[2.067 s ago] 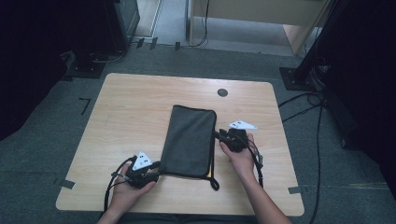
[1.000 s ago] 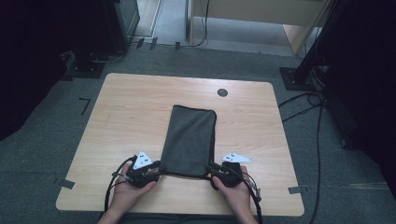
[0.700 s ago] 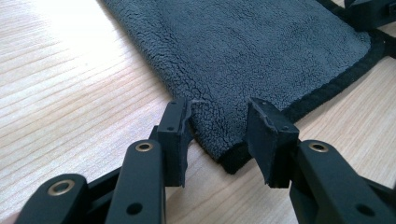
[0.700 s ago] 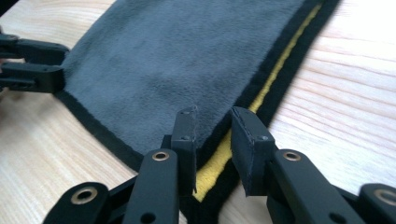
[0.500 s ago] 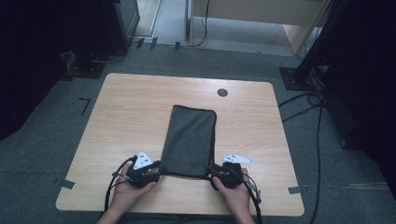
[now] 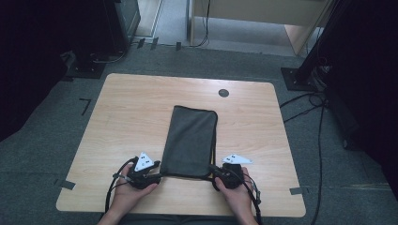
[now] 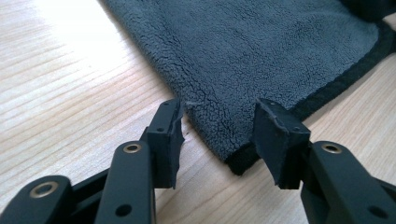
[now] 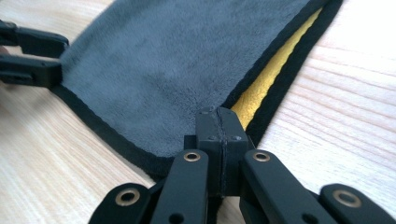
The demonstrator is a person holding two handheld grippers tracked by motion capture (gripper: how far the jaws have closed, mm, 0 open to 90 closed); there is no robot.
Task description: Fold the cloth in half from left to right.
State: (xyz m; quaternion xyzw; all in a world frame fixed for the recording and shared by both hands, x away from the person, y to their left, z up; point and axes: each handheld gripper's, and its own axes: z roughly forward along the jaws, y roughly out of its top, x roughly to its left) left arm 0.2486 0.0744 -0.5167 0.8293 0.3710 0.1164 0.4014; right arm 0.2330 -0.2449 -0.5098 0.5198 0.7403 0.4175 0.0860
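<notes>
**Folded cloth gripped at one near corner, the other corner still loose between open jaws**

High view: a dark grey cloth lies folded on the table, its long axis running away from the person, its short near edge stretched between the two hands. The left tool sits at the near left corner, the right tool at the near right corner, so each hand is nearest its own corner and the cloth lies straight ahead of both.

Left gripper view: the left tool has its jaws apart, and they have just been opening. The cloth's corner lies between them on the wood, with neither pad pressing on it.

Right gripper view: the right tool has just closed; its jaws meet tight on the cloth's black-trimmed corner. Beside them the top layer gapes a little and shows a yellow underside. The left tool appears far off at the opposite corner.

Judging from this, any lift or fold away from the person waits on the left jaws closing over their corner.
</notes>
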